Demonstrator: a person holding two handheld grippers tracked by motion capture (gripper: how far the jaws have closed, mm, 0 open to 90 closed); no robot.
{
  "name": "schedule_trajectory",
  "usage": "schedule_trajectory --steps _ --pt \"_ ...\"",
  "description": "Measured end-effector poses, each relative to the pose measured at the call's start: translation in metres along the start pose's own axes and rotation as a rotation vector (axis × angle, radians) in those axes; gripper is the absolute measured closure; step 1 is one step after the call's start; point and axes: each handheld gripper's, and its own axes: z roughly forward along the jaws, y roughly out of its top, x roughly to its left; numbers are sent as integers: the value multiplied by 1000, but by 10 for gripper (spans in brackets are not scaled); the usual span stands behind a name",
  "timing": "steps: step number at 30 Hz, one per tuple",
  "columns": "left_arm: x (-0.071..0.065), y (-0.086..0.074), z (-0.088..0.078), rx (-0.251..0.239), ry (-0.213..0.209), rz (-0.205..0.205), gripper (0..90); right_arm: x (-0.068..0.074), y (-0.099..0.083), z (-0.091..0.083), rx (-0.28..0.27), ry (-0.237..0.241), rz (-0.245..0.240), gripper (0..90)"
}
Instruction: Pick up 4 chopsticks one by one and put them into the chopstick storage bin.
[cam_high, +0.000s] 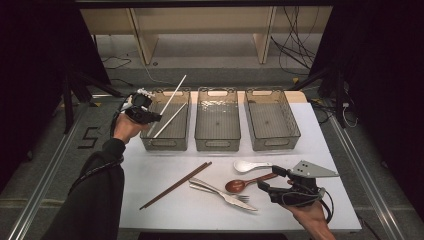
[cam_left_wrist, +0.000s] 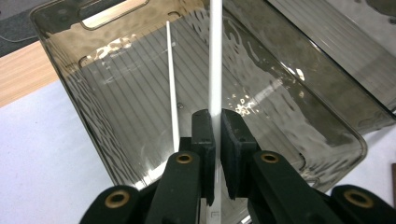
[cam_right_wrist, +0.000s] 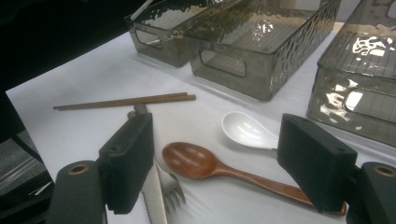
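Observation:
My left gripper (cam_high: 150, 117) is shut on a white chopstick (cam_high: 173, 93) that slants up over the left smoked-plastic bin (cam_high: 167, 142). In the left gripper view the chopstick (cam_left_wrist: 215, 60) runs up from between the pads. A second white chopstick (cam_high: 170, 120) lies inside that bin (cam_left_wrist: 322, 135), seen as a thin white chopstick (cam_left_wrist: 172, 84) beside the held one. My right gripper (cam_high: 274, 179) stands open low over the table, above a brown wooden spoon (cam_right_wrist: 205, 163) and a white spoon (cam_right_wrist: 247, 130).
Middle bin (cam_high: 217, 142) and right bin (cam_high: 274, 142) stand in a row on the white table (cam_high: 150, 210). A pair of brown chopsticks (cam_high: 175, 185), a knife (cam_high: 227, 197) and a fork (cam_high: 240, 197) lie at the front.

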Motion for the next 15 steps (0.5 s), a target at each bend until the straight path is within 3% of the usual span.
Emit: schedule_trajectory --steps 15 --pt "1 -5 12 21 26 -14 838 0 0 1 5 2 0 282"
